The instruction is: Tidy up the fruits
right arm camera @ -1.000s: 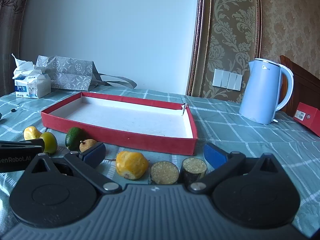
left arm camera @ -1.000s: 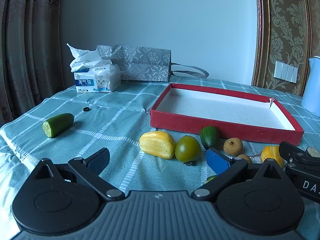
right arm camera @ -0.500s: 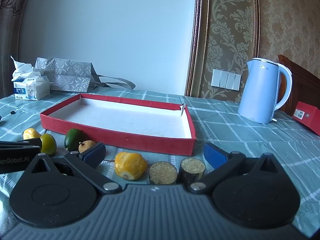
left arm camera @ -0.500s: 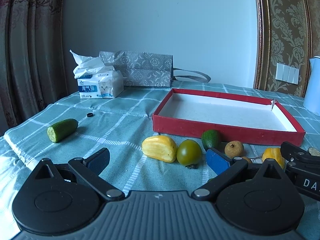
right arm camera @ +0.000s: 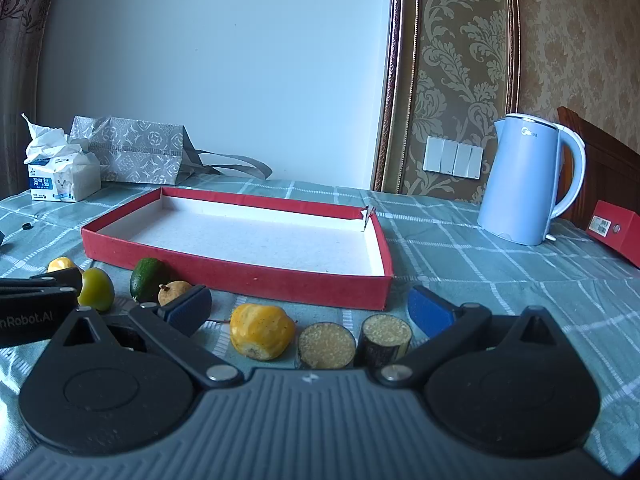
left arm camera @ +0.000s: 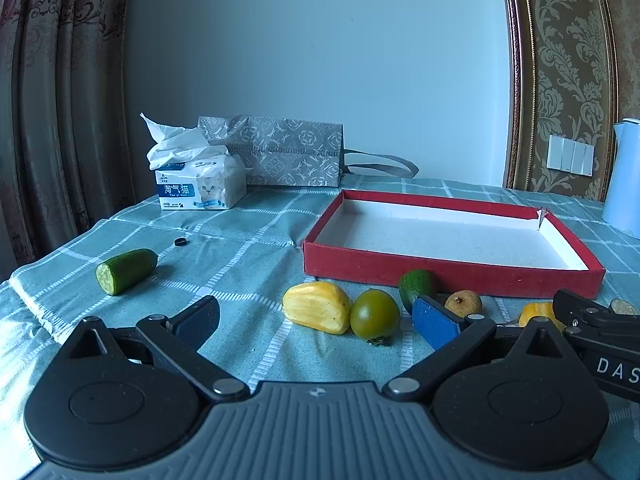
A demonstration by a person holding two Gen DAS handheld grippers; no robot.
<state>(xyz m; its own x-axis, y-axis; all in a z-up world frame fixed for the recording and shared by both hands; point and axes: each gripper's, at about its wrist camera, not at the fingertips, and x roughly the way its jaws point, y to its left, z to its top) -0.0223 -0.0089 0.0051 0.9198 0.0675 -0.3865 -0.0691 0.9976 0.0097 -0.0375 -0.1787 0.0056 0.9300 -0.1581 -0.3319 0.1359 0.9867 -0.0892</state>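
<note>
A red shallow box with a white inside lies on the checked cloth, nothing in it. In front of it lie a yellow fruit piece, a green tomato, an avocado, a small brown fruit, a round yellow fruit and two cut dark-skinned pieces. A cucumber half lies apart at the left. My left gripper is open just short of the yellow piece and tomato. My right gripper is open over the round yellow fruit and cut pieces.
A tissue box and a grey gift bag stand at the back left. A pale blue kettle and a red carton are at the right. A small black ring lies near the cucumber.
Both grippers have sunk lower and tilted up a little, so the table looks flatter. The fruits and the box have not moved. Both grippers stayed open.
</note>
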